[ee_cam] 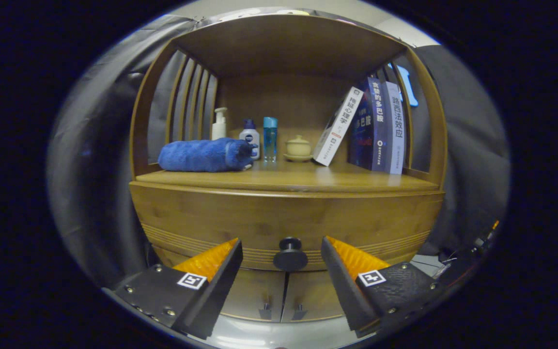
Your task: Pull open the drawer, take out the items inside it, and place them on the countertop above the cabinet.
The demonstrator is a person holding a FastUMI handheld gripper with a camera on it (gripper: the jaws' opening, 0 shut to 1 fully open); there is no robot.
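A wooden cabinet [288, 213] stands against the dark booth wall, its countertop [284, 179] carrying a rolled blue towel [204, 155], bottles [250, 135], a small lidded pot [298, 147] and leaning books [371, 128]. The drawer [240, 220] is closed; its round knob [290, 254] sits between the gripper [281, 245] fingers, which are spread wide, touching nothing

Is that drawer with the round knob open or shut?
Shut. The drawer front sits flush under the countertop; its knob lies between the open gripper jaws, untouched.
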